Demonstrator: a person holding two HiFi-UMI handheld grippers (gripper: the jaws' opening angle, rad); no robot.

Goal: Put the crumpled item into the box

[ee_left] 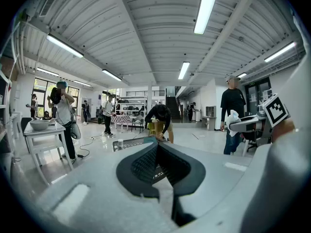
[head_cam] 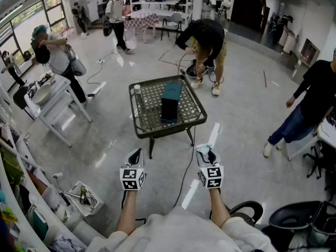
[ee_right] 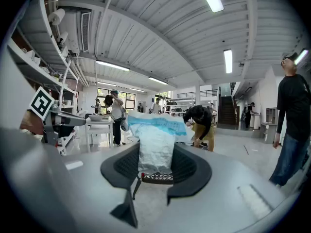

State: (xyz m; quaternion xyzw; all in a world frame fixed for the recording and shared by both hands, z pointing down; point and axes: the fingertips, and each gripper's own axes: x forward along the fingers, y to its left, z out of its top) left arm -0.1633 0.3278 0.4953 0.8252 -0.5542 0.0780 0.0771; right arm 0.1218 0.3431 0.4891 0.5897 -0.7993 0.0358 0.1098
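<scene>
Right jaws: clamped on the crumpled item (ee_right: pixel 156 140), a white packet with a blue band near its top. It's pinched low between the dark pads and stands up out of them.
Right gripper (head_cam: pixel 205 152): held out in front of the person, up in the air over the floor (head_cam: pixel 247 119), short of the tabletop (head_cam: pixel 149 114). In the head view the packet shows as a pale scrap at its tip.
Left jaws: closed, the tips meeting, nothing between them.
Left gripper (head_cam: pixel 135 156): out in front as well, about level with the right one and well apart from it, also over the floor.
Tabletop: a dark square of mesh on a low frame with legs, straight ahead of both grippers.
Box (head_cam: pixel 171 100): teal on top and dark below, it stands on the mesh near the middle. Whether its top is open can't be made out from here.
Bottle (head_cam: pixel 137 89): small and white, upright at the far left corner of the tabletop, apart from the box.
Cable (head_cam: pixel 185 175): a black line on the floor, running from under the tabletop back toward the person, between the two grippers.
Onlookers: one person (head_cam: pixel 207 35) bends over just behind the tabletop, and another (head_cam: pixel 310 98) stands off to the right.
Crumpled item right now: in the right jaws, in the air, well apart from the box and not in it.
</scene>
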